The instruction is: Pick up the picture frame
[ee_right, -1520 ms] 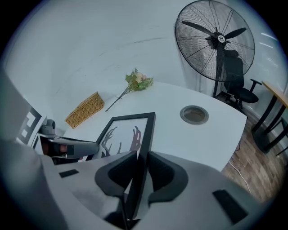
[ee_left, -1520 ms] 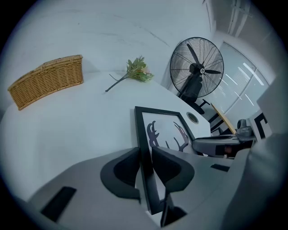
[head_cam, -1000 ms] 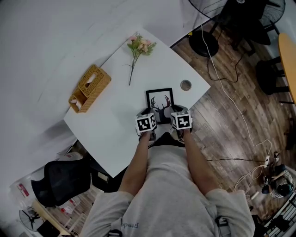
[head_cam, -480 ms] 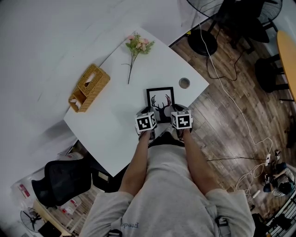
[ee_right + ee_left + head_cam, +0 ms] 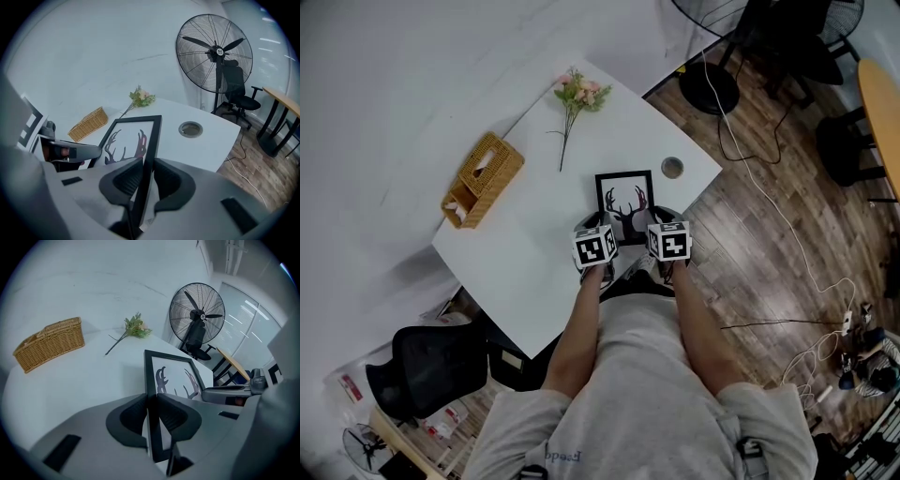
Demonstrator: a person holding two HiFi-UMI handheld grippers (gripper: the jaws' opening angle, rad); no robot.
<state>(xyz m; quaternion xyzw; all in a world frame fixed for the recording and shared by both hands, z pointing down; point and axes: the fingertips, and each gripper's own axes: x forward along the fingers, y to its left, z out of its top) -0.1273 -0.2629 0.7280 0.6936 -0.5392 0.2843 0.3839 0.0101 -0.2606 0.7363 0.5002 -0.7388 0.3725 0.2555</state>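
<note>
While the left gripper (image 5: 150, 404) clamps the picture frame (image 5: 624, 195) by its left edge, the right gripper (image 5: 147, 174) clamps its right edge, over the table (image 5: 525, 239).

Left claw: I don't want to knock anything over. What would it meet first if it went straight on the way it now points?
Probably the white table, just past the picture frame that the left claw grips by its edge. The flower sprig lies further along; depth is unclear.
</note>
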